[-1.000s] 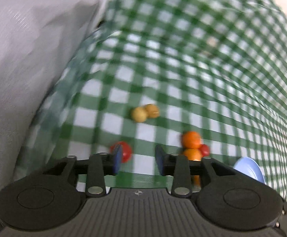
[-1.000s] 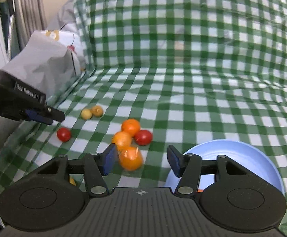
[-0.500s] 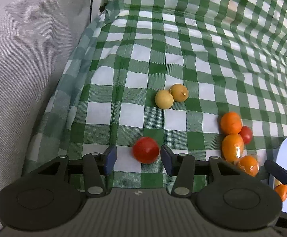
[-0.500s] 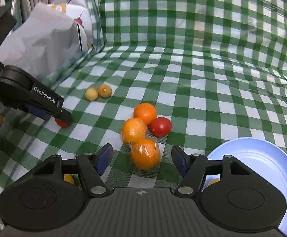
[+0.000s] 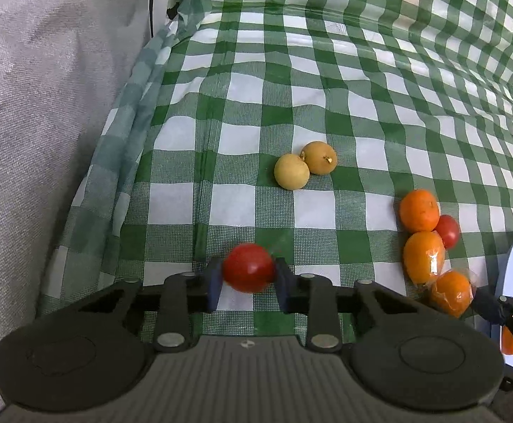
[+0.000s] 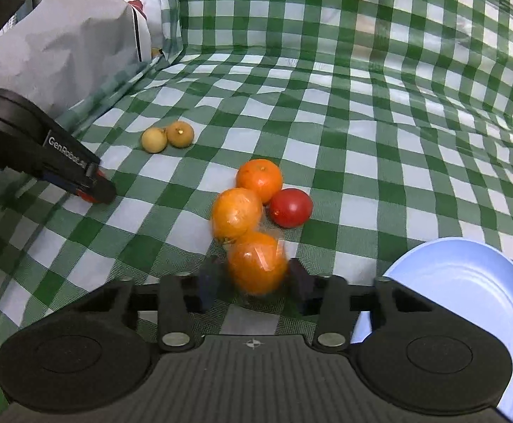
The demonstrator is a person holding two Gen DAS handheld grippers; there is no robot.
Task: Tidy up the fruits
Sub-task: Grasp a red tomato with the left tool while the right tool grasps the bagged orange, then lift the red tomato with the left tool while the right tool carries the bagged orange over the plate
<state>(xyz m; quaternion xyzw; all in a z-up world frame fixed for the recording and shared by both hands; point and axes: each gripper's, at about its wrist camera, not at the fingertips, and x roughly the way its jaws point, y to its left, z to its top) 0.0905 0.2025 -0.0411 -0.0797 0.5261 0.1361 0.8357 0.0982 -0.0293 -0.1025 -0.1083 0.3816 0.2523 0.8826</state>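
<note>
My left gripper (image 5: 247,283) is shut on a red tomato (image 5: 248,268) low over the green checked cloth; it shows from the side in the right wrist view (image 6: 96,190). My right gripper (image 6: 254,283) has its jaws around a plastic-wrapped orange (image 6: 257,262), pads close to its sides, contact blurred. Just beyond lie a second wrapped orange (image 6: 236,212), a bare orange (image 6: 260,179) and another red tomato (image 6: 290,208). Two small yellow-brown fruits (image 6: 167,135) lie farther left, also in the left wrist view (image 5: 304,169).
A light blue plate (image 6: 468,303) sits at the right, with an orange fruit on it in the left wrist view (image 5: 508,343). A grey fabric bag (image 6: 62,42) stands along the left edge. The cloth rises up a back wall (image 6: 327,7).
The left gripper moved forward and closed on the red tomato. The right gripper moved forward and narrowed around the nearest wrapped orange.
</note>
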